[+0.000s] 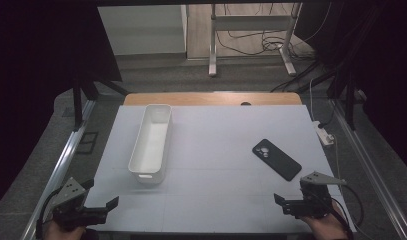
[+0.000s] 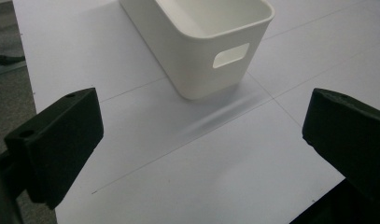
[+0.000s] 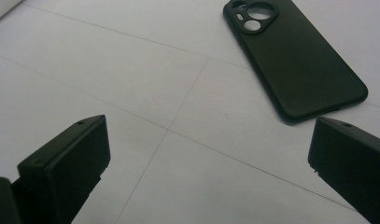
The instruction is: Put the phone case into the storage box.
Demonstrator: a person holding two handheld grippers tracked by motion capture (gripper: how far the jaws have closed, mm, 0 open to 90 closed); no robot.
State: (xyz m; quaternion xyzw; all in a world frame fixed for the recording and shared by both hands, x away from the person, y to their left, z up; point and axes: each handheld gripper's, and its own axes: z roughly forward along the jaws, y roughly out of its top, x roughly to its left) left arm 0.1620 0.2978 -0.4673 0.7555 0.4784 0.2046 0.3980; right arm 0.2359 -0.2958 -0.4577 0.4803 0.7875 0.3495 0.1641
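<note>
A long white plastic bin with a handle slot stands left of centre on the white table top. A black phone lies back up, camera end pointing away, to the right. My left gripper hovers at the front left corner, open and empty. In the left gripper view the left gripper points at the near end of the bin. At the front right my right gripper is open and empty. The right gripper view has the right gripper a short way short of the phone.
A wooden strip edges the table's far side. A white power strip and its cable lie off the right edge. Metal rails run along both sides, and stand legs with cables sit on the floor behind.
</note>
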